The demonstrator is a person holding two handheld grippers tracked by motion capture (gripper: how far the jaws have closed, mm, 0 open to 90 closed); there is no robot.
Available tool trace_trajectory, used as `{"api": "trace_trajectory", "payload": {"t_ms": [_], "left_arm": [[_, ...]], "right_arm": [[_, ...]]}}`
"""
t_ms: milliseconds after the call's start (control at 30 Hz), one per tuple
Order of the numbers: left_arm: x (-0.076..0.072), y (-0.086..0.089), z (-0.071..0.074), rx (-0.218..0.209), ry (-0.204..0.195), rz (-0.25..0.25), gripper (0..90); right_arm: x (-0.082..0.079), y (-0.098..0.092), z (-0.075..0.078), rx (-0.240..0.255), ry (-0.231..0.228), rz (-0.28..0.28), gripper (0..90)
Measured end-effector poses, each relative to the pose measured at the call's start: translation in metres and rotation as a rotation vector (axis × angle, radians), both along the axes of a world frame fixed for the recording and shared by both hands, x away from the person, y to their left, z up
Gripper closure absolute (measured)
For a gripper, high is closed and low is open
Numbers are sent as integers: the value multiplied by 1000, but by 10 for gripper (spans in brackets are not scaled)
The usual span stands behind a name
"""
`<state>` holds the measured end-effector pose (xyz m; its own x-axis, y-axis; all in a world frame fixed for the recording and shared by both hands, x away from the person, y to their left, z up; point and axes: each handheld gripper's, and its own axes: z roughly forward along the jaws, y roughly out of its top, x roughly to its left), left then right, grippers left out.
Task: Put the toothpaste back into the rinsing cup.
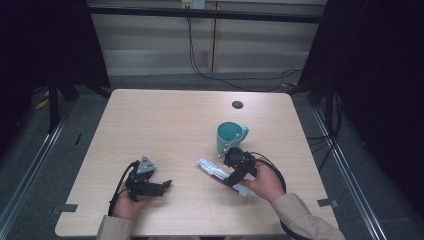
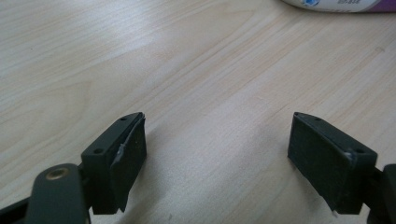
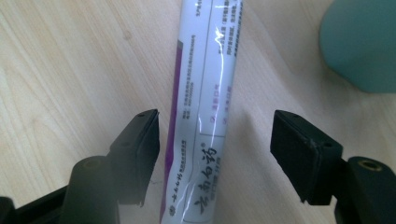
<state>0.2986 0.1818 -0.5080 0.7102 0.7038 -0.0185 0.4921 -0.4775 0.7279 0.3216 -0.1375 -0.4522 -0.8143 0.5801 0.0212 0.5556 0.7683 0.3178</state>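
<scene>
On the wooden table (image 1: pixel 165 125) in the high view, a white-and-purple tube (image 1: pixel 220 175) lies under the right gripper (image 1: pixel 235 175), near a teal mug (image 1: pixel 230 137); the left gripper (image 1: pixel 162 186) rests apart. In the left gripper view, its jaws gape over bare wood. In the right gripper view, the jaws straddle the tube (image 3: pixel 205 107) without touching it.

A teal mug (image 1: pixel 231 137) stands upright right of centre on a light wooden table (image 1: pixel 165 130), its handle turned to the right. A dark round grommet hole (image 1: pixel 237 104) marks the tabletop near the far edge. Beyond the table, black cables (image 1: pixel 235 80) trail across grey floor before pale wall panels (image 1: pixel 150 40).
</scene>
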Motion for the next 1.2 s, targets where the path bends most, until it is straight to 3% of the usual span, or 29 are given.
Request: {"api": "trace_trajectory", "payload": {"t_ms": [300,967,1200], "left_arm": [[0,0,0,0,0,-1,192],[0,0,0,-1,0,-1,192],[0,0,0,-1,0,-1,191]], "right_arm": [[4,10,-2,-35,-5,22,337],[19,26,-10,-53,21,35,384],[20,32,-14,-61,32,62,487]]}}
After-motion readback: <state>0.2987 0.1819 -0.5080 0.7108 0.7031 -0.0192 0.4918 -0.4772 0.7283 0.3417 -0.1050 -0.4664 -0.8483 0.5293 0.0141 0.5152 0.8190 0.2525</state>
